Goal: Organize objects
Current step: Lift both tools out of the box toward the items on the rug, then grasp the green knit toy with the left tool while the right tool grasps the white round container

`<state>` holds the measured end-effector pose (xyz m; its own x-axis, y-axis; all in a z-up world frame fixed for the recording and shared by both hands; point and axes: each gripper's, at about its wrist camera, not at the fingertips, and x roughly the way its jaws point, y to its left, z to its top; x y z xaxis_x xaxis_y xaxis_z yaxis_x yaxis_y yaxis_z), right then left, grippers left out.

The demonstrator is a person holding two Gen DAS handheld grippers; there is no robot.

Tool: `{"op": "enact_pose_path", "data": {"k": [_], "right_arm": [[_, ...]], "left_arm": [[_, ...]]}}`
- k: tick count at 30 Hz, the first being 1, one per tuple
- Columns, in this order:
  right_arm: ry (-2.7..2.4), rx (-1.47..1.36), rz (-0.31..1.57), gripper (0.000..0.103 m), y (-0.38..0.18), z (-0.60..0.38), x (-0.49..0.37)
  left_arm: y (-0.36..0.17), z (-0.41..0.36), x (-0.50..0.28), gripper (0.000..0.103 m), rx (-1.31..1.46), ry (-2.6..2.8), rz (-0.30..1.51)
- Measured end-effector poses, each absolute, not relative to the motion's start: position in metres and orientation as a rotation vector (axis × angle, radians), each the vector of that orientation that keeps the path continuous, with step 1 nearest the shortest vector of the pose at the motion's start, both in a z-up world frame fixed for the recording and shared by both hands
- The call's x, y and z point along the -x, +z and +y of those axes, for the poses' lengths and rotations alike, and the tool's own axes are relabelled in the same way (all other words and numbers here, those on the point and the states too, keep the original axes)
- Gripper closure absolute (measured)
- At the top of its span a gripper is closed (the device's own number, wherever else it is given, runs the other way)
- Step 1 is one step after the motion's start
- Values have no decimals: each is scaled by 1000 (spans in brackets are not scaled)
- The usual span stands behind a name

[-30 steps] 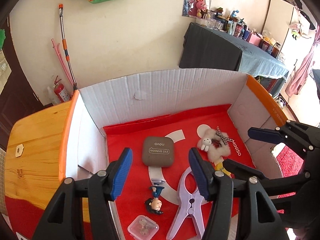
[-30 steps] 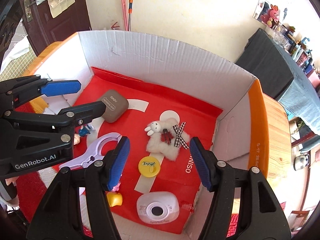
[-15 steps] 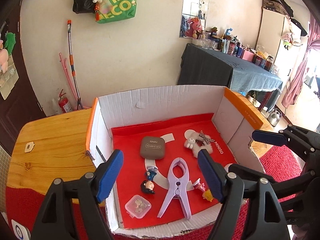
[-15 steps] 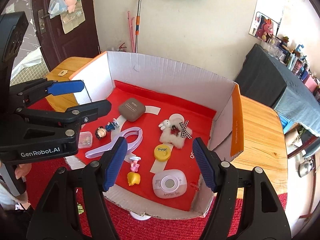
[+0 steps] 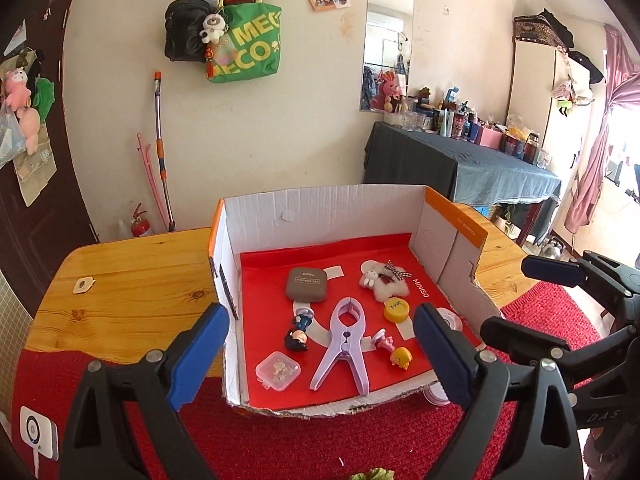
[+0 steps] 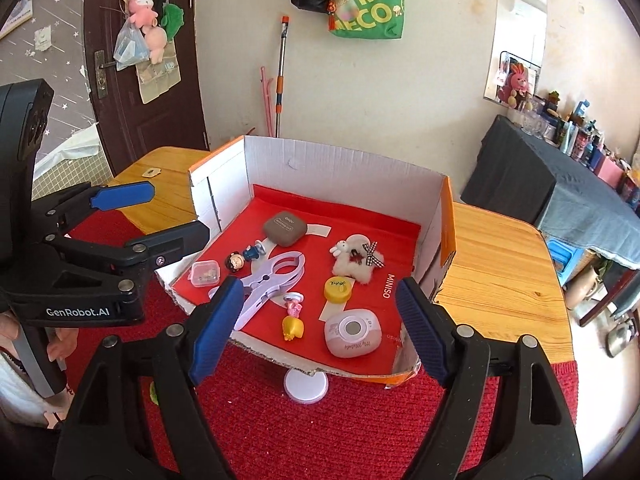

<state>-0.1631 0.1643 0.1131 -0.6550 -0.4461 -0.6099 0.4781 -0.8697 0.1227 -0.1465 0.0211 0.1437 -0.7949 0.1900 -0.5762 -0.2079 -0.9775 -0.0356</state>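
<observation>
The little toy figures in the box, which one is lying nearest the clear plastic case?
The dark-haired doll figure in blue lies right beside the small clear plastic case. The yellow duck figure and pink figure lie beyond the big lilac plastic clip.

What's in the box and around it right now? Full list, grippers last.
cardboard box: 1, white with orange edges, on red mat
eyeshadow case: 1, grey-brown, back of box
plush bunny clip: 1, white, right of centre
big clip: 1, lilac, centre
yellow cap: 1, beside the plush
doll figure: 1, blue, left
clear case: 1, front left
pink trinket: 1, front
yellow duck: 1, front edge
pink round device: 1, front right
left hand-held gripper: open, empty
right hand-held gripper: open, empty
</observation>
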Motion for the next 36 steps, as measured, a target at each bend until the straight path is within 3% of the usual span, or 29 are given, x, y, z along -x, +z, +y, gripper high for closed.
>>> {"op": "enact_pose_path", "data": {"k": [19,36], "right_arm": [[-2534,-811,-42,10,82,173,108],[-2486,-1031,-83,9,16,168,112]], "left_arm": [[110,8,92,1,920,2777,-68],[42,10,80,0,1186,2665,-99]]}}
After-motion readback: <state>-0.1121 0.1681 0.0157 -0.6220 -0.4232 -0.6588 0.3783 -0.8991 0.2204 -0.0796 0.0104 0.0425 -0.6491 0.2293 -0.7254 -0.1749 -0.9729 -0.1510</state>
